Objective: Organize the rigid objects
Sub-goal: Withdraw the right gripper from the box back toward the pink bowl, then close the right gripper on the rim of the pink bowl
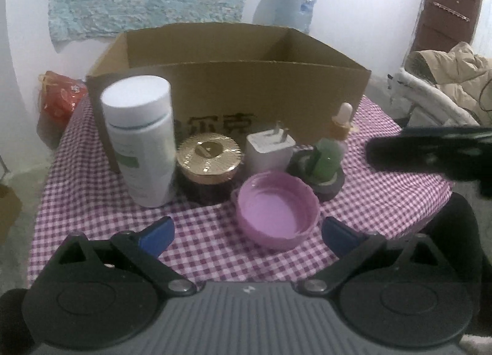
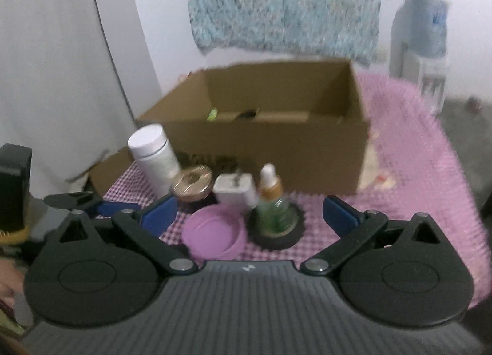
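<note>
A row of small items stands on the checked cloth in front of an open cardboard box [image 1: 233, 87] [image 2: 276, 145]: a white bottle [image 1: 141, 139] [image 2: 153, 155], a gold-lidded dark jar [image 1: 209, 161] [image 2: 192, 184], a white plug charger [image 1: 270, 152] [image 2: 235, 192], an upturned pink lid [image 1: 276, 213] [image 2: 212, 232], and a green dropper bottle [image 1: 330, 155] [image 2: 272, 201] standing inside a black ring [image 1: 326, 182] [image 2: 278, 236]. My left gripper [image 1: 249, 236] is open, just short of the pink lid. My right gripper [image 2: 250, 216] is open wide, hovering near the lid and the ring, holding nothing.
The purple-and-white checked tablecloth [image 1: 200, 250] covers the table. Inside the box lie a green item [image 2: 212, 114] and a dark item [image 2: 246, 114]. A red bag [image 1: 58, 99] sits off the table's left, a coat-draped chair [image 1: 455, 78] at the right, a water dispenser [image 1: 289, 1] behind.
</note>
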